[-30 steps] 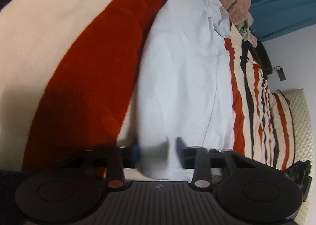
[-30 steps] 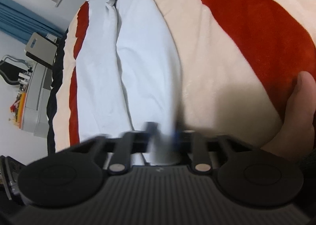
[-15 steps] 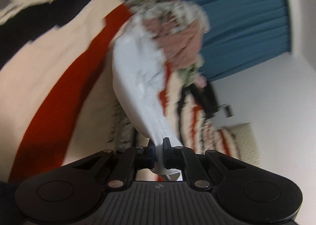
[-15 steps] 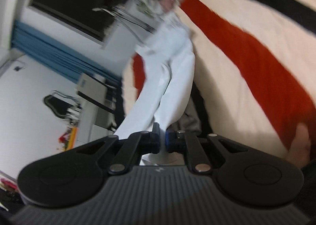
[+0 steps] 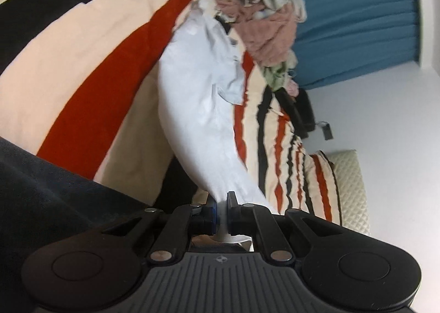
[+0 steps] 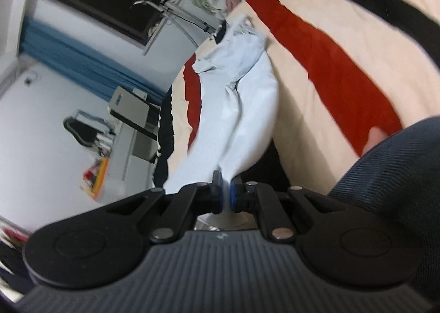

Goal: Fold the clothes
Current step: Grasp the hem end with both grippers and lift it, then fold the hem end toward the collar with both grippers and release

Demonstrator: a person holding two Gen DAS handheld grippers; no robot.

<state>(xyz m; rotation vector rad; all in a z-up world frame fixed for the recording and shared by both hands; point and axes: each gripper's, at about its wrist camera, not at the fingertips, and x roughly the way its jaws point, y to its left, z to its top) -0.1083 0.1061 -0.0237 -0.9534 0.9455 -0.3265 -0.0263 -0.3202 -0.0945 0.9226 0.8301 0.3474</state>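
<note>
White garment [image 5: 198,109] lifted off blanket [image 5: 82,71], L+R jaws each clamped on hem.

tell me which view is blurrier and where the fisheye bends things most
Right wrist view: softer all over, the blanket stripes and the white garment smeared, as by motion; the gripper stays fairly sharp. Left wrist view: crisper, with slight smear on the garment's edge. In both, bending is strongest at the rim, where curtain and wall curve.
</note>
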